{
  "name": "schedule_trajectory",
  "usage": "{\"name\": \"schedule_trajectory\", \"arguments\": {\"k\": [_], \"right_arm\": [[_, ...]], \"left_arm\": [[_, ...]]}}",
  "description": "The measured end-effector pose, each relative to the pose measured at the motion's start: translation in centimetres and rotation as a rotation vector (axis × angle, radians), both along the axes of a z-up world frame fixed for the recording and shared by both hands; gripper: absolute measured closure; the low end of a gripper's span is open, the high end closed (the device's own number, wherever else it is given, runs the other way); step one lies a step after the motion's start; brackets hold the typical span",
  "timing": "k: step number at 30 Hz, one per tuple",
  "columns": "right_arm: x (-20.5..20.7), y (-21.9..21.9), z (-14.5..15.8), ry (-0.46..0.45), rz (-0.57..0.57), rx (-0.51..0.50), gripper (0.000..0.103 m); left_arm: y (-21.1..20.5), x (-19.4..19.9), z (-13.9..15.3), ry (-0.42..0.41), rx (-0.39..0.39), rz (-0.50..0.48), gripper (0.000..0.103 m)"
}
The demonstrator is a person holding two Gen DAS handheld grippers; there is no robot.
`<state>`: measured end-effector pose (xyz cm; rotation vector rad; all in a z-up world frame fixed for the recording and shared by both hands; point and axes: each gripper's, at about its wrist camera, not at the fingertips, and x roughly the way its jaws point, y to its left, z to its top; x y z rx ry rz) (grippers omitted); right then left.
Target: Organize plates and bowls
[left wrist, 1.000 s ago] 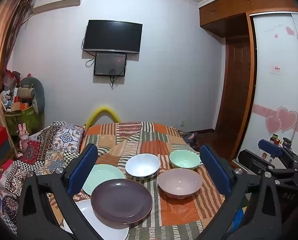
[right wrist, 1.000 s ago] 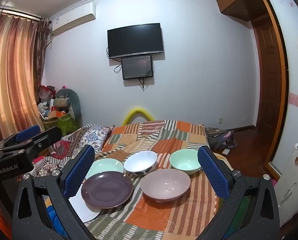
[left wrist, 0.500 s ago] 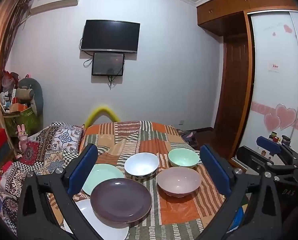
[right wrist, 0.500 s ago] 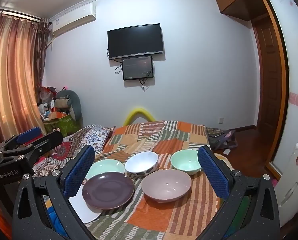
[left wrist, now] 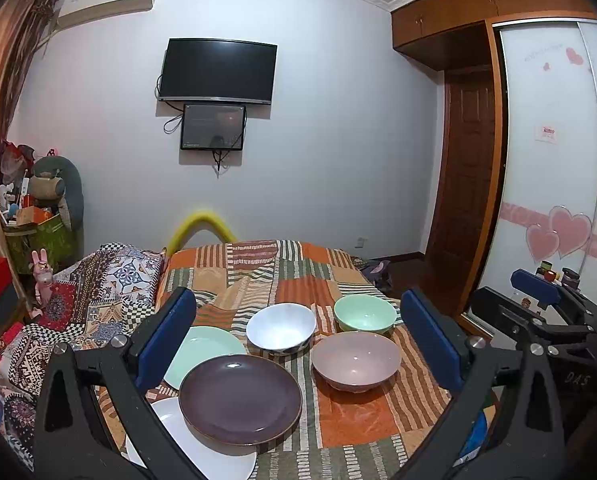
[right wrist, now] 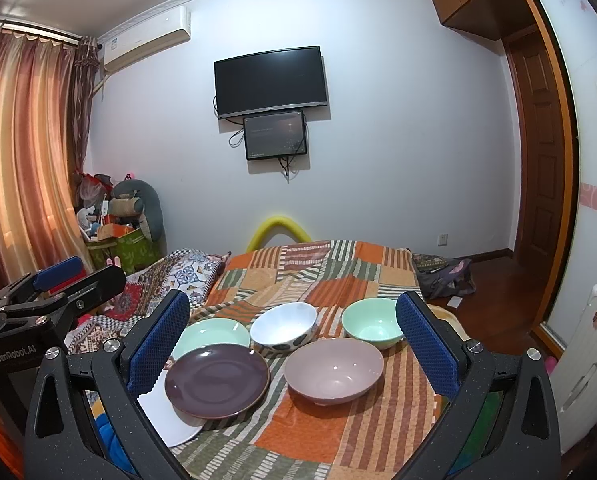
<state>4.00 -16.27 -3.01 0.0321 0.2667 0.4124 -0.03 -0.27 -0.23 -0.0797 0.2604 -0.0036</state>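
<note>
On the patchwork-covered table (left wrist: 346, 412) lie a dark purple plate (left wrist: 240, 398) overlapping a white plate (left wrist: 178, 440), and a mint plate (left wrist: 206, 350) behind them. A white bowl (left wrist: 280, 328), a mint bowl (left wrist: 364, 312) and a pink bowl (left wrist: 356, 360) stand to the right. The right wrist view shows the purple plate (right wrist: 217, 385), the white plate (right wrist: 166, 412), the mint plate (right wrist: 214, 334), the white bowl (right wrist: 284, 324), the mint bowl (right wrist: 372, 322) and the pink bowl (right wrist: 334, 370). My left gripper (left wrist: 298, 344) and right gripper (right wrist: 292, 340) are open and empty, held above the near edge.
A patterned bed (left wrist: 98, 284) lies left of the table. A wooden door (left wrist: 464, 184) and wardrobe (left wrist: 554, 160) stand on the right. A cluttered green box (right wrist: 118, 248) sits by the curtain (right wrist: 22, 168). A bag (right wrist: 442, 276) lies on the floor.
Both views have shifted only slightly. The dishes have not moved and both grippers stay open.
</note>
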Motion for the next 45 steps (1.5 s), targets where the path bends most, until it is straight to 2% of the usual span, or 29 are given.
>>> {"name": "schedule_trajectory", "arguments": {"k": [45], "right_arm": [[-0.06, -0.13, 0.11, 0.006, 0.005, 0.005, 0.0]], "left_arm": [[-0.09, 0.01, 0.11, 0.002, 0.014, -0.01, 0.0]]}}
